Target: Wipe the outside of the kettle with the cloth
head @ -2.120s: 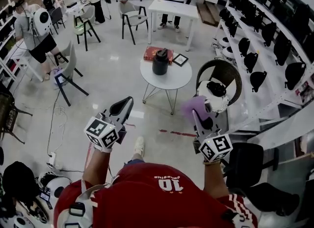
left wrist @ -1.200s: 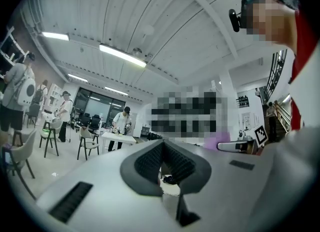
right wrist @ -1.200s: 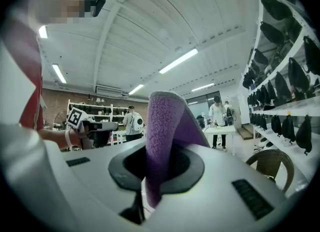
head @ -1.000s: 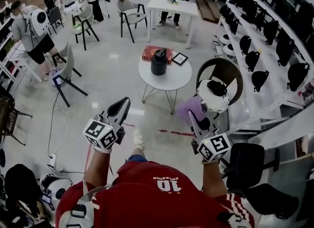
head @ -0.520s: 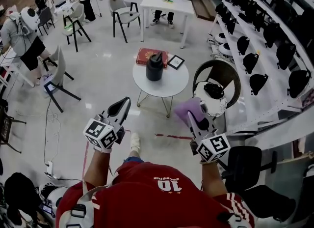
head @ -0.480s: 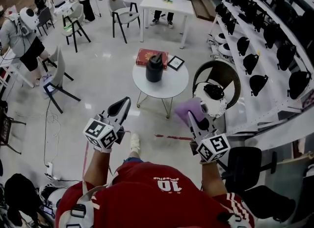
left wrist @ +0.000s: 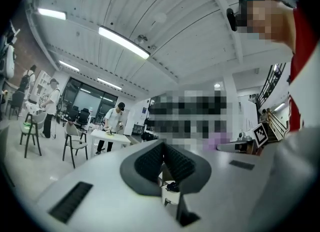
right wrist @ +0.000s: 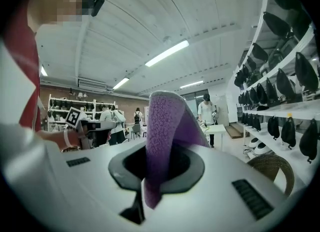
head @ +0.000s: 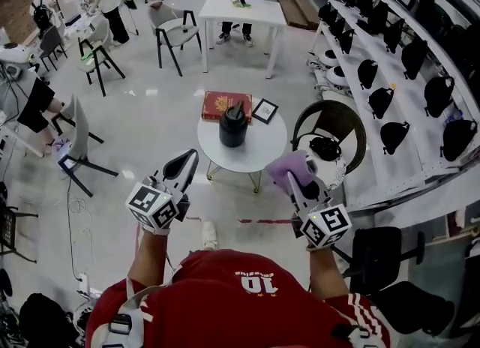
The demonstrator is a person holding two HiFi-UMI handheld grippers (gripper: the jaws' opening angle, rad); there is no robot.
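The left gripper (head: 185,163) is held out over the floor with its jaws closed together and nothing between them. The kettle (head: 232,124) stands farther off, beyond both grippers and roughly between them, well apart from each. The right gripper (head: 298,181) has its jaws pinched on a purple cloth (head: 288,167), which stands up from the pads in a fold and does not touch the kettle.

The kettle sits upright on a small round white table (head: 262,153), toward its far left side. A red book (head: 217,104) lies just behind it and a small framed picture (head: 264,110) lies to its right. The pale floor (head: 150,125) holds scattered chairs at left. A round wicker chair (head: 331,116) stands right of the table, and shelves (head: 390,76) of dark gear line the right wall.

The kettle is black and roughly cylindrical, with a dark handle on top.
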